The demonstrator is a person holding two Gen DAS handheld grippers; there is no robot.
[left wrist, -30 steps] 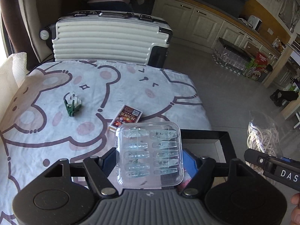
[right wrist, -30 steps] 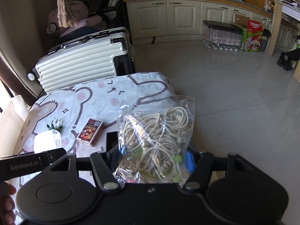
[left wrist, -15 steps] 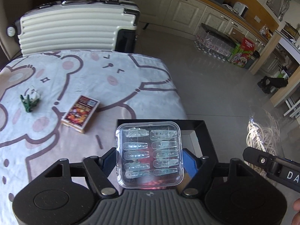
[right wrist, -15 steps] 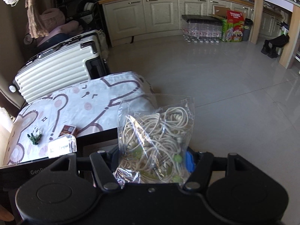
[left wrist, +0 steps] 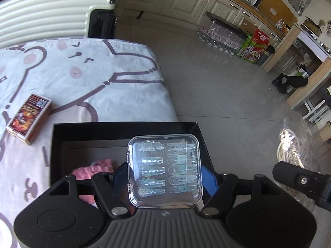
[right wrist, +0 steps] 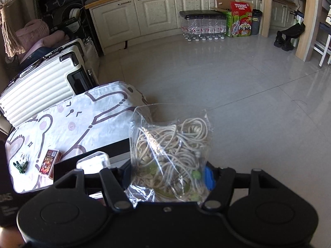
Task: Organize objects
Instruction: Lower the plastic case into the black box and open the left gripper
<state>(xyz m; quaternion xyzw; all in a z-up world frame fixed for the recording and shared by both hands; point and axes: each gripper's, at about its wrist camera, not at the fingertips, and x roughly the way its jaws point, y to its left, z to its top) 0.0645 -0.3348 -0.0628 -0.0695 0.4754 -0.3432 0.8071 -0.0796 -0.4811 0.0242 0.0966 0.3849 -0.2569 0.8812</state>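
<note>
My left gripper [left wrist: 165, 177] is shut on a clear plastic case of press-on nails [left wrist: 164, 168] and holds it above an open black box [left wrist: 124, 131] at the bed's edge. A pink fuzzy item [left wrist: 93, 170] lies inside the box. My right gripper [right wrist: 168, 175] is shut on a clear bag of cream cord [right wrist: 170, 153], held to the right of the box over the floor. The bag also shows in the left wrist view [left wrist: 293, 144]. The nail case shows in the right wrist view [right wrist: 93, 162].
A red card box [left wrist: 29, 115] lies on the bear-print bedsheet [left wrist: 82, 72], left of the black box. A small green clip [right wrist: 20, 166] lies farther left. A cream suitcase [right wrist: 41, 82] stands behind the bed. Bottles and a Tuborg carton [right wrist: 240, 20] stand by the cabinets.
Both grippers have swung right with their loads. The nail case now hangs over the black box, whose inside with the pink item has come into view. The bag stays beside it.
</note>
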